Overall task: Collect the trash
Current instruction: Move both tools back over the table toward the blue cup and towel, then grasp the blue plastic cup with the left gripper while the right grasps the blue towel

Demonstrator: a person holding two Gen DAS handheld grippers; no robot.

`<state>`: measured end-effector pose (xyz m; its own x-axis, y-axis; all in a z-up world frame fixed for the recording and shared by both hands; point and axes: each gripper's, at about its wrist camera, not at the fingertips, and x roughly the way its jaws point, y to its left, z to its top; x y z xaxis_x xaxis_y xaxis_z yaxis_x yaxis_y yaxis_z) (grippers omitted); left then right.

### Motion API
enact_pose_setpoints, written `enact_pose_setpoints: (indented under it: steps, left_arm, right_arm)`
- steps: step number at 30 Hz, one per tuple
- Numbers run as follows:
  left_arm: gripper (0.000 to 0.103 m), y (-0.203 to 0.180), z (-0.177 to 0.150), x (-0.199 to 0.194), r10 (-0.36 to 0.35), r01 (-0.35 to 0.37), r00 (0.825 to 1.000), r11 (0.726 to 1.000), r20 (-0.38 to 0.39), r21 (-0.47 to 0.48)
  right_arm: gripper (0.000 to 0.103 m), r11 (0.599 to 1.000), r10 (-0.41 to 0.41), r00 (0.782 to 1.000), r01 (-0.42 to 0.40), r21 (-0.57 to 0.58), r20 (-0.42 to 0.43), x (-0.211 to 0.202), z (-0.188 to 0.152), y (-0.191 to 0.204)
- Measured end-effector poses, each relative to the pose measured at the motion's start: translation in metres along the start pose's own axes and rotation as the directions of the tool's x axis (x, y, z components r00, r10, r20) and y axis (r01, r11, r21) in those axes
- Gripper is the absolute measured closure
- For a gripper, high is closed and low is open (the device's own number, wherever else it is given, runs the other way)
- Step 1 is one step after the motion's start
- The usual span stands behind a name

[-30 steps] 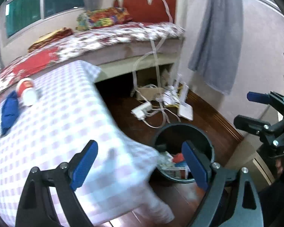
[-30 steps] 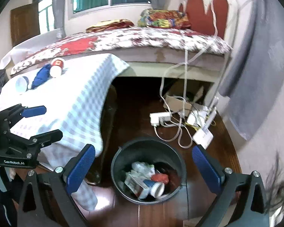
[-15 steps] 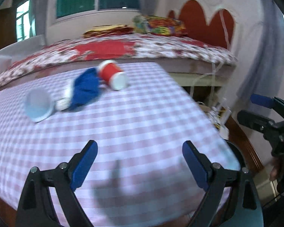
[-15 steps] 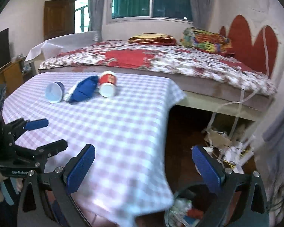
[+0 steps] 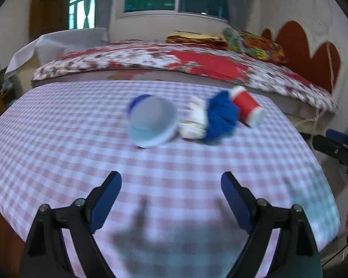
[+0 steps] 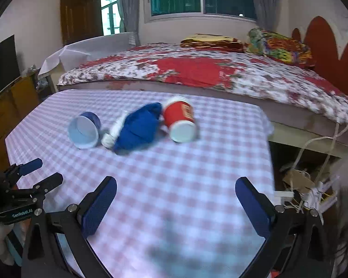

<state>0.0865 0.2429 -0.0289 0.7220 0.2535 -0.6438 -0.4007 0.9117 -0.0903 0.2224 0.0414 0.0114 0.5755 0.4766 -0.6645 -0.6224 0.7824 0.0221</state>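
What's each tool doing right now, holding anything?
Left tool: jaws apart and closing slightly, nothing between them.
Right tool: open, empty, over the checked tablecloth.

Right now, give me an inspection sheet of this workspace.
Surface: table under a pink checked cloth.
Job's things: blue cup, blue and white crumpled piece and red cup, all lying in a row.
Clutter: nothing seen besides these.
Grippers: left gripper closing slightly, nothing between its fingers; right gripper open, empty.
Cables: white cords and a power strip on the floor by the bed.
Surroundings: bed behind, windows, wooden door.
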Motion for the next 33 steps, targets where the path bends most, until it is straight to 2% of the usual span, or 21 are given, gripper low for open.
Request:
enact_pose_setpoints:
  steps: [4, 7, 12, 14, 23, 26, 28, 29, 30, 33]
  left_arm:
    - [0.024, 0.022, 0.009, 0.012, 0.015, -0.015, 1.0, 0.999, 0.011, -0.035]
    - [0.024, 0.032, 0.018, 0.025, 0.02, -0.019, 1.0, 0.998, 0.013, -0.052]
    - [0.025, 0.04, 0.033, 0.051, 0.018, -0.018, 1.0, 0.998, -0.007, -0.057]
    - [0.026, 0.042, 0.036, 0.059, 0.018, -0.019, 1.0, 0.998, -0.019, -0.059]
    - [0.038, 0.05, 0.049, 0.089, -0.005, 0.001, 0.998, 0.998, -0.061, -0.068]
    - [0.045, 0.048, 0.054, 0.096, -0.023, 0.019, 0.997, 0.998, -0.073, -0.057]
    - [0.053, 0.045, 0.056, 0.099, -0.036, 0.032, 0.996, 0.998, -0.081, -0.05]
    - [0.055, 0.045, 0.057, 0.1, -0.041, 0.037, 0.996, 0.998, -0.084, -0.047]
    - [0.06, 0.044, 0.057, 0.101, -0.044, 0.041, 0.995, 0.998, -0.086, -0.044]
    - [0.079, 0.044, 0.058, 0.106, -0.055, 0.051, 0.994, 0.998, -0.099, -0.039]
  right_arm:
    - [0.0, 1.0, 0.008, 1.0, -0.008, -0.009, -0.006, 0.025, 0.016, 0.021]
    - [0.003, 1.0, 0.022, 1.0, -0.022, -0.009, -0.017, 0.044, 0.024, 0.029]
    - [0.02, 0.999, 0.033, 0.998, -0.035, -0.027, -0.046, 0.082, 0.037, 0.044]
    - [0.023, 0.999, 0.039, 0.998, -0.04, -0.024, -0.057, 0.098, 0.043, 0.048]
    - [0.028, 0.998, 0.055, 0.994, -0.053, 0.023, -0.099, 0.15, 0.066, 0.052]
    - [0.031, 0.999, 0.036, 0.993, -0.036, 0.006, -0.111, 0.164, 0.069, 0.057]
    - [0.038, 0.999, 0.037, 0.991, -0.04, -0.014, -0.128, 0.172, 0.07, 0.061]
    - [0.045, 0.999, 0.043, 0.989, -0.046, -0.017, -0.138, 0.176, 0.07, 0.063]
    - [0.051, 0.999, 0.048, 0.988, -0.051, -0.019, -0.146, 0.178, 0.068, 0.063]
    - [0.061, 0.998, 0.058, 0.987, -0.061, -0.014, -0.149, 0.18, 0.065, 0.064]
